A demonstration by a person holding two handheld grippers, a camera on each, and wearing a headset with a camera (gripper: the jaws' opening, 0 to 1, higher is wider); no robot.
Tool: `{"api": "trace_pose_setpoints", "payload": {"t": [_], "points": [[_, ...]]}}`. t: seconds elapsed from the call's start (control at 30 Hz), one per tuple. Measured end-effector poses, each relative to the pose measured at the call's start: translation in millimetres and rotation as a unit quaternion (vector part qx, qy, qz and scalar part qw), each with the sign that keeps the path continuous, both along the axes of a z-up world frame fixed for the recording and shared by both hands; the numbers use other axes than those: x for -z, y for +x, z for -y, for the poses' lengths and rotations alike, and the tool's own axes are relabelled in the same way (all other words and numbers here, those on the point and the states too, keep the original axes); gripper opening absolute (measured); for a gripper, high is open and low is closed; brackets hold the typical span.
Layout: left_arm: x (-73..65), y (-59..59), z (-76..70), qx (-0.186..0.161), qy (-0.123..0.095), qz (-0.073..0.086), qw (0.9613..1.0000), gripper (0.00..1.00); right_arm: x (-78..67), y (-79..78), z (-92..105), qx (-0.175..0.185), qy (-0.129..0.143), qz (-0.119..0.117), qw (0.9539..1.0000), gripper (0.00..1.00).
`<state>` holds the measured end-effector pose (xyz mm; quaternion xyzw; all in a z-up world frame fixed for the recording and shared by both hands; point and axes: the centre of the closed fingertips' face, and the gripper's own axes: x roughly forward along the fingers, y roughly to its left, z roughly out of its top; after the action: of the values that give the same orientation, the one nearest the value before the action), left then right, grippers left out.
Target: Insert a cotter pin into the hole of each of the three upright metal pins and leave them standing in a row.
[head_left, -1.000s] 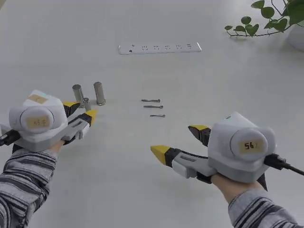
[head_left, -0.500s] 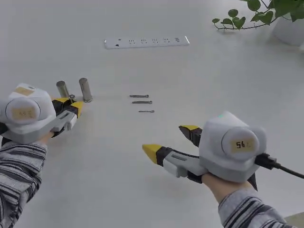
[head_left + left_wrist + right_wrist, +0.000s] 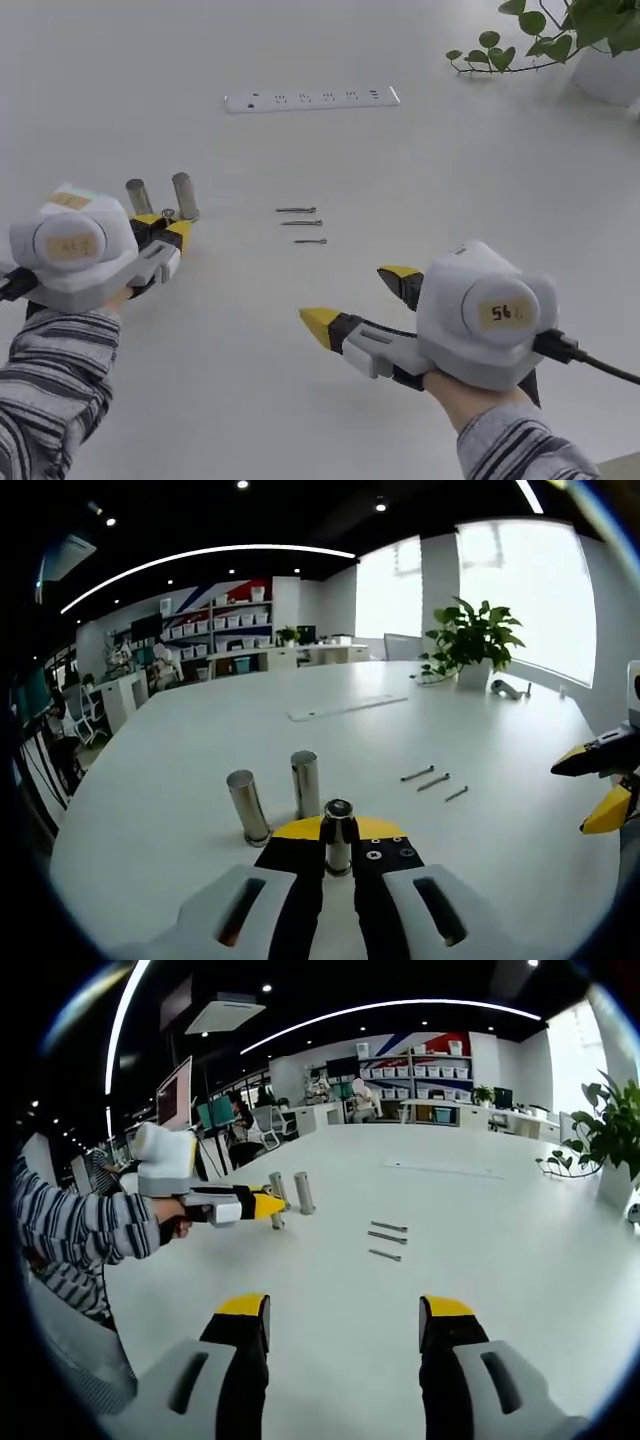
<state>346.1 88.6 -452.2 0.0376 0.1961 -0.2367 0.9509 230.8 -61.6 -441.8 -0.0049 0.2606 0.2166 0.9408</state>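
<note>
We have the left gripper (image 3: 165, 225) pinching one metal pin (image 3: 338, 822) between its yellow tips, low on the shaft; this leaves the head free above the jaws and, we judge, steadies the pin upright so that a cotter pin can be pushed through it from the side; where the hole faces we cannot tell. The other two metal pins (image 3: 305, 780) stand upright on the tabletop (image 3: 420, 170) just beyond those tips, close beside each other and apart from the held one; they wait there, we think, because only one can be braced at a time.

The right gripper (image 3: 358, 297) hovers over the tabletop with its jaws spread wide and nothing between them; it looks ready to fetch. The three cotter pins (image 3: 301, 222) lie flat in a short column between the two grippers, ahead of the right gripper and well apart from it; the nearest cotter pin (image 3: 310, 241) seems the natural first pick; being thin and flat on the surface, it may slip from a careless pinch.
</note>
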Motion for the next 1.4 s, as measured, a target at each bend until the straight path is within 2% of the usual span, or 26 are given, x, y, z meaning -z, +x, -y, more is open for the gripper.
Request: {"api": "trace_pose_setpoints", "payload": {"t": [0.23,0.33,0.4,0.67,0.87,1.0,1.17,1.23,1.33,1.4], "points": [[1.2,-21.2,24.8,0.010,-0.006,-0.008,0.9999,0.05,-5.0,-3.8,-0.4,-0.003,0.000,0.005,1.0000,0.57],[5.1,-29.9,34.2,0.013,-0.011,-0.015,0.9997,0.05,-5.5,-6.1,1.2,-0.005,-0.003,0.003,1.0000,0.56],[8.2,-34.6,40.6,0.021,-0.006,-0.017,0.9996,0.05,-5.9,-7.7,4.3,-0.002,-0.009,0.003,0.9999,0.56],[7.6,-40.6,49.4,0.029,-0.009,-0.013,0.9995,0.06,-2.4,-16.2,13.0,0.004,-0.013,-0.006,0.9999,0.55],[9.4,-38.5,48.8,0.028,-0.008,-0.012,0.9995,0.06,-0.7,-19.7,15.7,-0.001,-0.010,-0.013,0.9999,0.52],[12.2,-39.6,47.6,0.023,-0.013,-0.024,0.9994,0.07,1.9,-18.8,17.0,-0.007,-0.017,-0.019,0.9996,0.51],[14.3,-43.5,50.6,0.034,-0.008,-0.028,0.9990,0.18,0.4,-12.3,19.3,-0.014,-0.022,-0.023,0.9994,0.48],[13.4,-44.5,51.4,0.038,-0.011,-0.028,0.9988,0.23,-0.8,-8.8,16.8,-0.029,-0.015,-0.028,0.9991,0.48],[5.5,-49.0,51.7,0.046,-0.017,-0.026,0.9985,0.33,-0.3,-0.9,13.6,-0.066,-0.018,-0.043,0.9968,0.46],[0.4,-51.9,50.6,0.049,-0.017,-0.022,0.9984,0.37,-1.1,4.8,10.7,-0.086,-0.011,-0.053,0.9948,0.46]]}}
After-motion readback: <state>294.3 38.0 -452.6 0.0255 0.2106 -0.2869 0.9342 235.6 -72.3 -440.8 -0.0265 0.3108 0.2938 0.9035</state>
